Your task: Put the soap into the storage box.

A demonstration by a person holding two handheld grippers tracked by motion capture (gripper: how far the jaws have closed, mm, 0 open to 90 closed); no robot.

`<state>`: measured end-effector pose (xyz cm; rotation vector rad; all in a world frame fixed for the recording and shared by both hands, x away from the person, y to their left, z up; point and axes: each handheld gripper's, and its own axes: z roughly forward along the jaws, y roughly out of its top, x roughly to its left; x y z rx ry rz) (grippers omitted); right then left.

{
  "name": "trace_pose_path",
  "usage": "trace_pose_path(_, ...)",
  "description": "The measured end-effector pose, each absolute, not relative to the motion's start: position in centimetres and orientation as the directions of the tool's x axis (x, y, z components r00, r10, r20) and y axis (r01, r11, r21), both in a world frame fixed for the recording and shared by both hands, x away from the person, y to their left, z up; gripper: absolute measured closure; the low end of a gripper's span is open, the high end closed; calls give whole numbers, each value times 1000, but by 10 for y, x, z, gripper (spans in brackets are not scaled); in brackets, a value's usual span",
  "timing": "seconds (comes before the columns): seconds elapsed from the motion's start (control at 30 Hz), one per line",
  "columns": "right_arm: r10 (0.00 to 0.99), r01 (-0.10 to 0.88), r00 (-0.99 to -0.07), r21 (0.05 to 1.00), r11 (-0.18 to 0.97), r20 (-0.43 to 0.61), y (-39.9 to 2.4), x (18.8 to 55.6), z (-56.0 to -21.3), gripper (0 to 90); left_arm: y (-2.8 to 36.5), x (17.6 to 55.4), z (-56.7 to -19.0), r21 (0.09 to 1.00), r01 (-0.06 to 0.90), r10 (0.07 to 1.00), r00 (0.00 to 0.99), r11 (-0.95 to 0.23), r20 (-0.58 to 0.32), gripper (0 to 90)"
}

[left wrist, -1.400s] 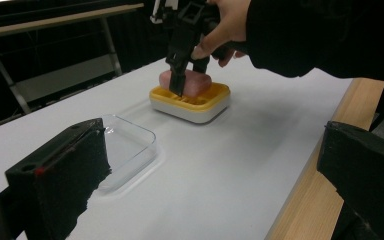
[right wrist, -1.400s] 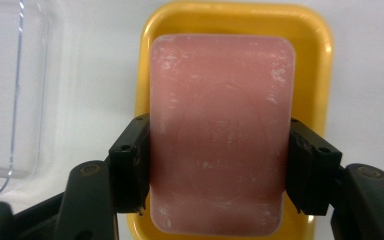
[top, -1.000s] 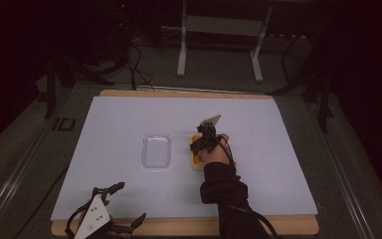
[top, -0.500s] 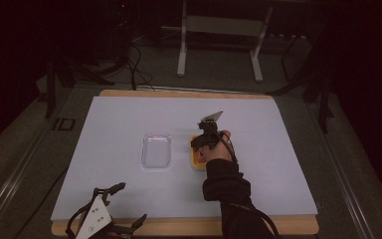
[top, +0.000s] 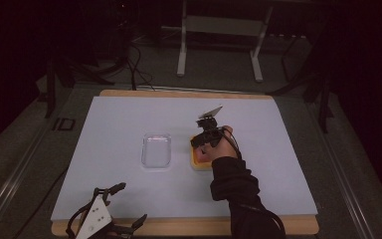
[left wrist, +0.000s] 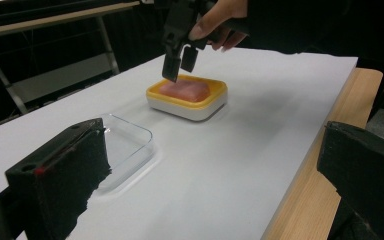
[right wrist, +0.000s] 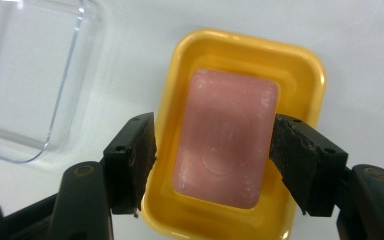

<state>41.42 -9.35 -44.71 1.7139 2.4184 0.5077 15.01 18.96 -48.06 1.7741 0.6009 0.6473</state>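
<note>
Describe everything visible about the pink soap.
The soap is a pink rectangular bar with rounded corners, an oval pressed into its top and whitish scuffs along the edges. It looks solid and dry. It lies flat in the yellow dish, which sits on the white table to the right of the clear tray. The right claw hangs above it, jaws spread to either side, not touching the bar as seen from the left gripper view.

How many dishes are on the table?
2: a clear dish near the middle of the table, and a yellow dish holding pink soap just to its right, under the right claw.
</note>
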Motion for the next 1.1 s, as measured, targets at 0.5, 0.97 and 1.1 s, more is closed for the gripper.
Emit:
trace_pose_path(0.5,823,794,-548,407,452,153,-124,400,-447,132,189,152,-482,957,88,677,725,-277,129,6)
trace_pose_path(0.97,782,704,-616,511,493,95,-152,375,-439,132,189,152,-483,955,94,677,725,-281,128,5)
trace_pose_path(1.1,770,683,-631,535,497,91,-161,366,-437,134,189,152,-482,957,94,679,724,-276,125,6)
